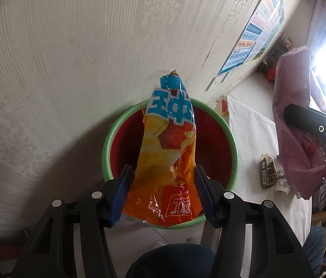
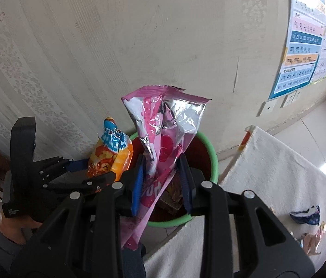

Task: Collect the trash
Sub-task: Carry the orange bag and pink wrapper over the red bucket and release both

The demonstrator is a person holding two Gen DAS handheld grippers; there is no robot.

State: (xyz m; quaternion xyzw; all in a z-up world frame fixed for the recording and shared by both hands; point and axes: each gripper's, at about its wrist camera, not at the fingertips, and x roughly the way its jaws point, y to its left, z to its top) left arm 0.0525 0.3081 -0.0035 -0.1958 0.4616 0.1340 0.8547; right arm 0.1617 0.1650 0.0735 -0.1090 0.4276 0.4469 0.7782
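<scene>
While poised above the green-rimmed red bin [image 1: 228, 139] by the pale wall [image 1: 70, 46], held two wrappers over its mouth. Left gripper [image 1: 164, 185]: jaws half spread and pinching an orange snack bag [image 1: 165, 153], its blue-printed top pointing at the wall, its lower end hanging over the bin's near rim. Right gripper [image 2: 161, 180]: jaws nearly pressed together on a pink wrapper [image 2: 163, 125], silver lining showing at the torn top, tail trailing down past the fingers [image 2: 137, 185]. Seen from the right wrist, orange bag just left of the pink one, gloved hand [image 2: 21, 199] behind the left gripper, and earlier scraps [image 2: 172, 199] lying in the bin's bottom. To the right of the bin, a white cloth [image 2: 278, 173] spread over the floor, with a blue wrapper [image 2: 305, 216] and a tan wrapper [image 2: 313, 238] lying on it, well apart from the bin. In the left view, a dark carton [image 1: 267, 173] standing on the same cloth. Poster [image 2: 301, 53] on the wall, upper right.
</scene>
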